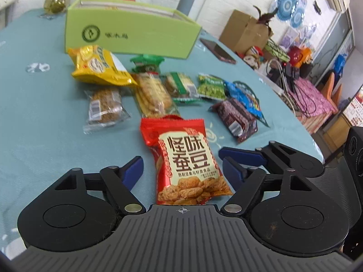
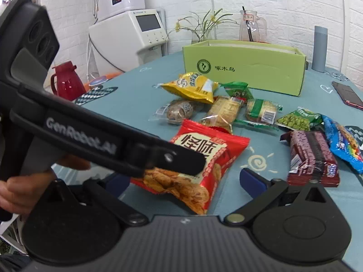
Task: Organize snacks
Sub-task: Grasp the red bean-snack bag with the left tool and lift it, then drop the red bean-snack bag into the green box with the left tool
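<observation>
A red snack bag with large printed characters lies on the teal tablecloth, nearest of several packets. My left gripper straddles its lower half; the blue pads stand beside the bag's edges, and a strip of cloth shows by the left pad, so it is open. In the right wrist view the left gripper's finger crosses over the same red bag. My right gripper is open wide around the bag's near end without touching it. The open green box stands at the back of the table.
Beyond the red bag lie a yellow bag, clear-wrapped biscuits, green peas, a brown bar pack and a blue packet. A phone lies at the right. A red jug stands off the table's left edge. A hand grips the left tool.
</observation>
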The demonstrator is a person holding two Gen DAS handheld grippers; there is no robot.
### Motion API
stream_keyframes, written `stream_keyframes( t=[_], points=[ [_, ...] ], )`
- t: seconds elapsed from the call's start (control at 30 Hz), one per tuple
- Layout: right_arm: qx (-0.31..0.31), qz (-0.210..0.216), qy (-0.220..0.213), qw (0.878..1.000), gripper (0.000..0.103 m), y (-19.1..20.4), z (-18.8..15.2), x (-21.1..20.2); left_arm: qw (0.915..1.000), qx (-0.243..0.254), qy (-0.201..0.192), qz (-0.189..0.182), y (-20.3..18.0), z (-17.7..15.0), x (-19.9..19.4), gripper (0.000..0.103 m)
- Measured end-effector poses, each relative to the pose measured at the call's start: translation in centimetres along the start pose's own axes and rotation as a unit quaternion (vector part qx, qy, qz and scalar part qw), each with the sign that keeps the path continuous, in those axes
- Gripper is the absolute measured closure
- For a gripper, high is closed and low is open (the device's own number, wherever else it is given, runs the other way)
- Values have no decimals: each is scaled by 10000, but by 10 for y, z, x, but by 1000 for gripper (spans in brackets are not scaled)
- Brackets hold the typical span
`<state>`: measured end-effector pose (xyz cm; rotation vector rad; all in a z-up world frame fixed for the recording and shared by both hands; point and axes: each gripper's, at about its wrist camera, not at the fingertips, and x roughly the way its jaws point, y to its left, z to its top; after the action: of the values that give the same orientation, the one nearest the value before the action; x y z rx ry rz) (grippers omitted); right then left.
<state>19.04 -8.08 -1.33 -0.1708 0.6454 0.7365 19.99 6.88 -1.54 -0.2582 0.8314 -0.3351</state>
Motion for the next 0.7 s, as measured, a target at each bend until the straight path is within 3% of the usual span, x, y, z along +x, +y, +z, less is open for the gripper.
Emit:
stream_keyframes(
  t=[0.03, 0.1, 0.17, 0.43, 0.7],
  points=[
    [-29, -40, -28, 10000, 5, 1, -2, 3, 10000, 37, -47, 7, -1, -2, 2, 53],
    [-192, -169, -98, 9996, 31, 7, 0, 1, 9999, 139, -34, 30, -5, -4, 2, 65],
    [-115, -110, -143, 9998, 39, 6, 6, -5, 9996, 226, -63, 176, -9, -2, -3, 73],
    [-33, -133, -525, 9985, 34, -14, 50, -10, 9994, 89, -345, 36, -12, 51, -12, 75],
    [-534, -522, -981, 9924, 32, -65, 157, 33, 9951, 424, -885, 143, -7, 183, 13, 75]
  ],
)
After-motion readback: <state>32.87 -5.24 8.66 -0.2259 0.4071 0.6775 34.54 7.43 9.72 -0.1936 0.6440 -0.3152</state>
